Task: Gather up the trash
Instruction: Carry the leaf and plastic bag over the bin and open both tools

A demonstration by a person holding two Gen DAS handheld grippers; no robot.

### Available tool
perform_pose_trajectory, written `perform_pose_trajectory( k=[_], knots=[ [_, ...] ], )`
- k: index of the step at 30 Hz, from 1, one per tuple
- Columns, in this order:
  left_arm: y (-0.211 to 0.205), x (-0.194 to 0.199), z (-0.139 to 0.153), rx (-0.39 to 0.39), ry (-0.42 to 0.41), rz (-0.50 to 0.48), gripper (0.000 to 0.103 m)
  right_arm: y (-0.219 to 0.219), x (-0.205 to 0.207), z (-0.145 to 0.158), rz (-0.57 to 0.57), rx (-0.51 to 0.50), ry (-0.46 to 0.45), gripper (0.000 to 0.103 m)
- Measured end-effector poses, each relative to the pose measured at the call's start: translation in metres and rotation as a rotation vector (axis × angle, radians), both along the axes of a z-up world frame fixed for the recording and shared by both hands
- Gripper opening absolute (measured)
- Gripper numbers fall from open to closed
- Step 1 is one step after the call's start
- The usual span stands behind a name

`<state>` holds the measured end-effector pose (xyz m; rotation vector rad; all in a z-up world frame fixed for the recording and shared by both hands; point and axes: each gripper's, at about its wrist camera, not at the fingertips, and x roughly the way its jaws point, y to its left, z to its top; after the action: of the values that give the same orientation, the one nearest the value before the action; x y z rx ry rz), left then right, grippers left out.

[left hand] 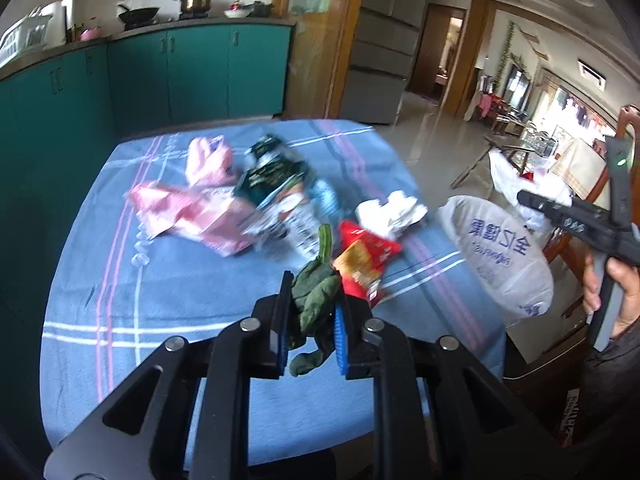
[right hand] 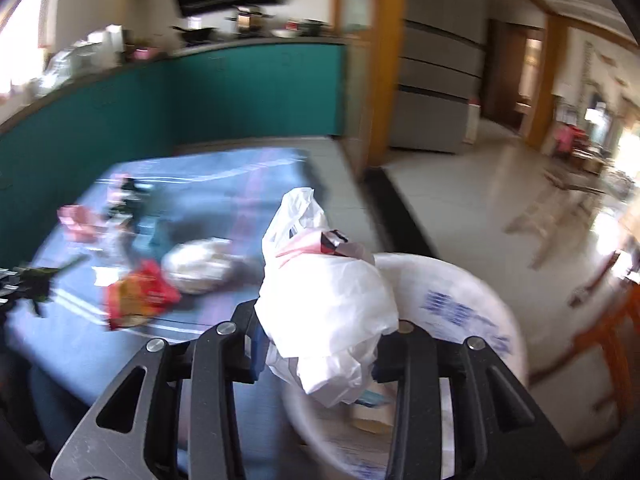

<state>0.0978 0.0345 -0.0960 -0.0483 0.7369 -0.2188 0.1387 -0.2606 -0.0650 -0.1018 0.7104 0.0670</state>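
My left gripper (left hand: 311,312) is shut on a wilted green leaf (left hand: 316,296) and holds it above the blue checked tablecloth (left hand: 160,304). On the cloth lie pink plastic wrappers (left hand: 188,208), a dark green packet (left hand: 268,176), a red snack packet (left hand: 364,256) and crumpled white paper (left hand: 392,210). My right gripper (right hand: 316,344) is shut on the rim of a white plastic bag (right hand: 328,304) with blue print, held open off the table's right edge; it also shows in the left wrist view (left hand: 500,256). The bag holds some trash.
Teal kitchen cabinets (left hand: 180,72) run behind the table. A grey fridge (left hand: 380,48) stands beyond it. A wooden chair (right hand: 600,344) is at the right, over tiled floor (right hand: 480,208).
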Motion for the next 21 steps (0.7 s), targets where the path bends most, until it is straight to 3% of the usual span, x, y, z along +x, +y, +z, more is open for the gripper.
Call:
perform_pose_trajectory(
  k=[2, 9, 13, 17, 18, 20, 21],
  knots=[
    [-0.015, 0.007, 0.004, -0.001, -0.008, -0.041, 0.019, -0.014, 0.002, -0.013, -0.076, -0.077, 0.031, 0.038],
    [-0.104, 0.037, 0.01, -0.043, -0.016, -0.283, 0.019, -0.053, -0.006, -0.052, -0.174, -0.044, 0.148, 0.038],
    [-0.169, 0.066, -0.007, -0.107, 0.057, -0.433, 0.019, -0.074, -0.013, -0.059, -0.22, -0.036, 0.168, 0.038],
    [-0.223, 0.094, -0.028, -0.127, 0.106, -0.524, 0.019, -0.09, -0.021, -0.053, -0.258, -0.033, 0.165, 0.038],
    [-0.235, 0.099, -0.035, -0.127, 0.123, -0.542, 0.025, -0.094, -0.023, -0.052, -0.268, -0.033, 0.164, 0.038],
    [-0.249, 0.101, -0.044, -0.115, 0.133, -0.547, 0.05, -0.101, -0.029, -0.052, -0.279, -0.028, 0.166, 0.039],
    [-0.25, 0.101, -0.045, -0.109, 0.129, -0.533, 0.069, -0.102, -0.029, -0.052, -0.283, -0.026, 0.167, 0.044]
  ],
)
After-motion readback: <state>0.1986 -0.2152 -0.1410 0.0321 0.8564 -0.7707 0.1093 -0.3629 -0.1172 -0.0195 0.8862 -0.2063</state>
